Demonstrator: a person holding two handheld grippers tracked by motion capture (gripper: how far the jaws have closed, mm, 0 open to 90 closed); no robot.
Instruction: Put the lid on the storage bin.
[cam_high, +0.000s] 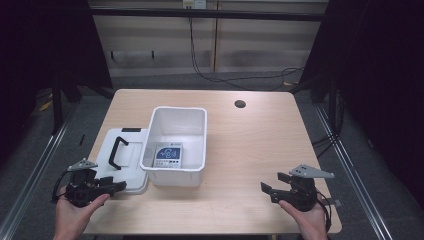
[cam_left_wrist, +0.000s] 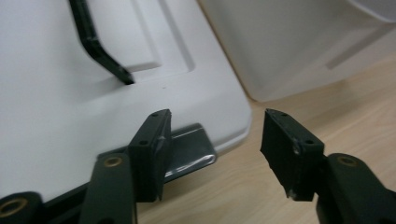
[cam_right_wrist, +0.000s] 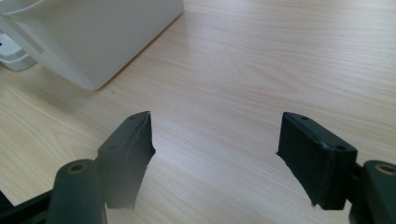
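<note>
Up close, left gripper (cam_high: 117, 186) fingers spread at white lid (cam_high: 131, 150) corner; right gripper (cam_high: 270, 191) fingers spread over bare table (cam_high: 250, 145)

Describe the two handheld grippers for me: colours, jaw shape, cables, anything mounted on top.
Both are black. The left gripper and the right gripper each carry a grey three-cornered plate on top and trail a black cable. Each has two flat, blocky black jaws with small screw holes, on arms with brass-coloured pivot bushings. No sleeves show on the forearms.

Table (cam_high: 260, 145) lit evenly from above, surroundings dark — gripper views soft, blurry close up.
</note>
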